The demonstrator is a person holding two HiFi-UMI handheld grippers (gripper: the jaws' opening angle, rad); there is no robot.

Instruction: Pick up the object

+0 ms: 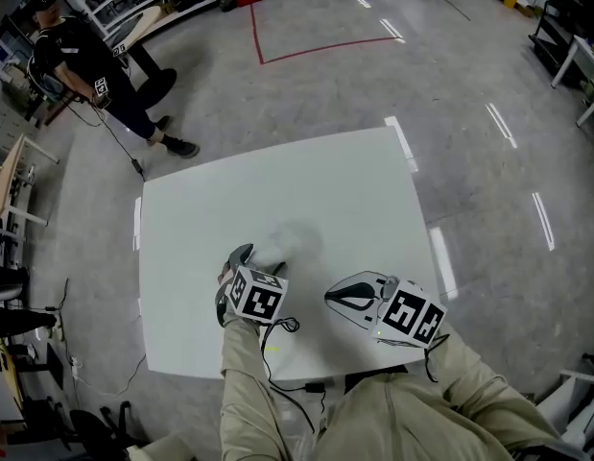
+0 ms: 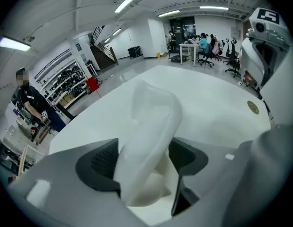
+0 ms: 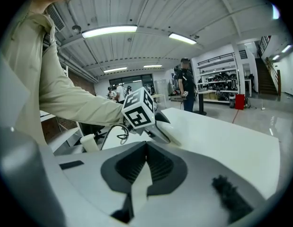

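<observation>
Left gripper (image 1: 249,257), jaws wide apart, straddles the near end of a translucent white, curved plastic object (image 2: 150,126) on the white rectangular table (image 1: 325,176), near its front edge; the pads flank it without pinching it. The object's long axis runs along the gripper's line, its far end pointing up and away from the person. Right gripper (image 3: 145,148), jaws closed together on nothing, is just beside the left one.

head: overhead, steep down, far; table (image 1: 277,190) fills centre, left gripper (image 1: 234,275) and right gripper (image 1: 333,299) at lower centre.
left cam: tight behind own jaws, low, looks across table; right gripper at upper right.
right cam: low, near table; left gripper mid-frame.
shared: table in all three.
</observation>
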